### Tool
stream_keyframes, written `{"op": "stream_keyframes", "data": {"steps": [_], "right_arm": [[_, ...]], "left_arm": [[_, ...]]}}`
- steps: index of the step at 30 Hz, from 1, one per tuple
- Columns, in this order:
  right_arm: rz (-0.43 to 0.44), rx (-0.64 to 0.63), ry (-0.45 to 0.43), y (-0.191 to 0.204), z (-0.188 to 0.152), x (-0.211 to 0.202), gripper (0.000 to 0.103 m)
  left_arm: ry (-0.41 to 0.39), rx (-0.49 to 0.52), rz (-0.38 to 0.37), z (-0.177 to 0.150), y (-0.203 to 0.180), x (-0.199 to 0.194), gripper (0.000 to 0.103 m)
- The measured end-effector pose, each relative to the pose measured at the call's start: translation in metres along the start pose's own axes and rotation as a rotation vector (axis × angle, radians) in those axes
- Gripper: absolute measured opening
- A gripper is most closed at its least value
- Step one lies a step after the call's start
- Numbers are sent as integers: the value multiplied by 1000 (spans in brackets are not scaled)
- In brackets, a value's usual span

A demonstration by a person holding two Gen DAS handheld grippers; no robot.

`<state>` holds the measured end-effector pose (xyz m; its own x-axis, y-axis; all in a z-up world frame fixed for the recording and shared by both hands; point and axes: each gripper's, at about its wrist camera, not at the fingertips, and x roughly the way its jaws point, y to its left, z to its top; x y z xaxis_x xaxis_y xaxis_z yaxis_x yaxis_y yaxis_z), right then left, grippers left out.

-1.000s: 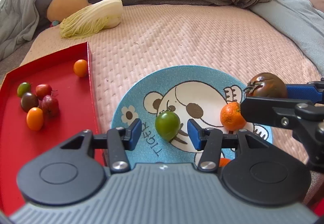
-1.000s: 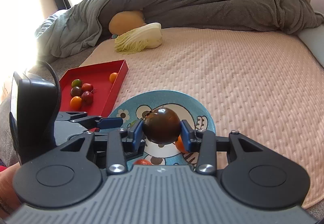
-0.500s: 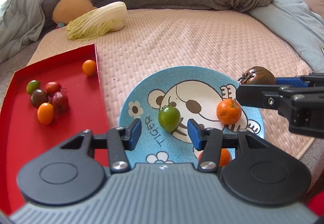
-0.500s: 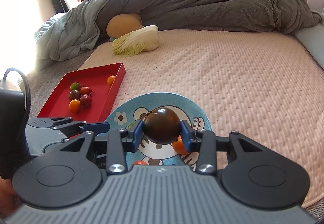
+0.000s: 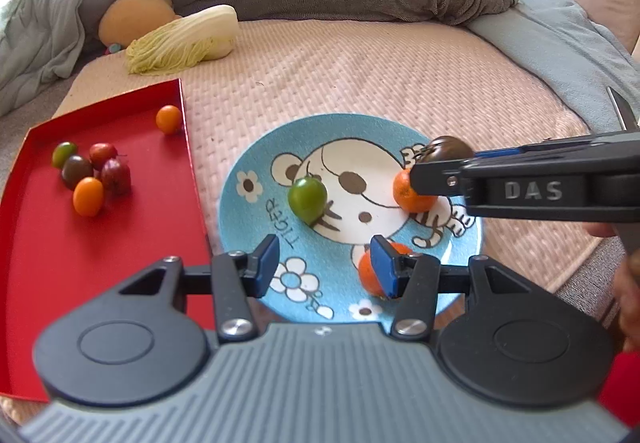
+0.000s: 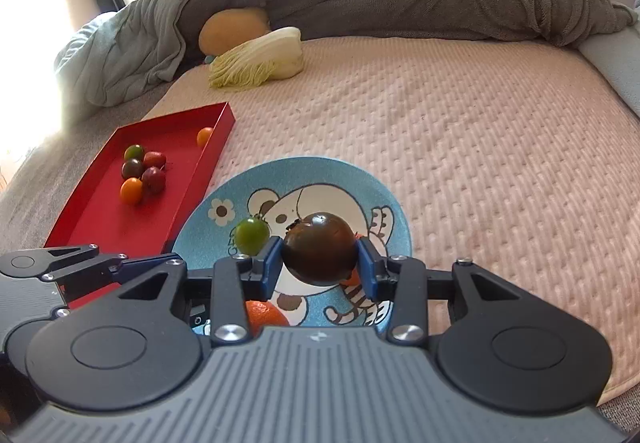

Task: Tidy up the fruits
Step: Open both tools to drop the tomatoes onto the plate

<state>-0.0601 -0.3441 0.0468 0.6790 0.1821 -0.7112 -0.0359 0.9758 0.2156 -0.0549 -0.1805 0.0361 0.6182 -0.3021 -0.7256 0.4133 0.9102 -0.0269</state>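
The right tongs (image 6: 320, 267) pinch a dark tomato (image 6: 319, 247) above the blue plate (image 5: 344, 131). The left tongs (image 5: 324, 263) are spread and empty. Six small fruits sit in the red tray (image 5: 48, 243); a green tomato (image 5: 307, 195) and two oranges (image 5: 412, 195) wait on the plate.

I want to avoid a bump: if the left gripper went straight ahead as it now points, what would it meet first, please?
Probably the green tomato on the blue plate: it lies ahead of the open left gripper, slightly left of centre. Depth is unclear, so the jaws might pass above it.
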Motion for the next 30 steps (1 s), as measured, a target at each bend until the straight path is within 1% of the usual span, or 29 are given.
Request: {"op": "stream_keyframes", "data": {"steps": [7,14,21,22,24,26,30], "right_arm": [[-7,-4,42,6,-4,18,46],[-30,-45,46,21,0,32,46],[-49,-44,49,29,2,39,48],[-50,-42,45,29,3,38,50],[-60,-37,29,31,5,37,72],[-62,-32,16,32,7,35,73],[-36,-43,-4,41,11,30,73]], "left_arm": [[4,-9,3,-10,6,-6,53],[-6,-38,15,-14,20,-17,53],[-20,-60,35,-17,34,-29,53],[-21,-66,40,-18,37,-31,53],[-22,-76,47,-19,42,-35,53],[-22,-86,55,-21,46,-37,53],[-28,-105,75,-24,54,-45,53]]}}
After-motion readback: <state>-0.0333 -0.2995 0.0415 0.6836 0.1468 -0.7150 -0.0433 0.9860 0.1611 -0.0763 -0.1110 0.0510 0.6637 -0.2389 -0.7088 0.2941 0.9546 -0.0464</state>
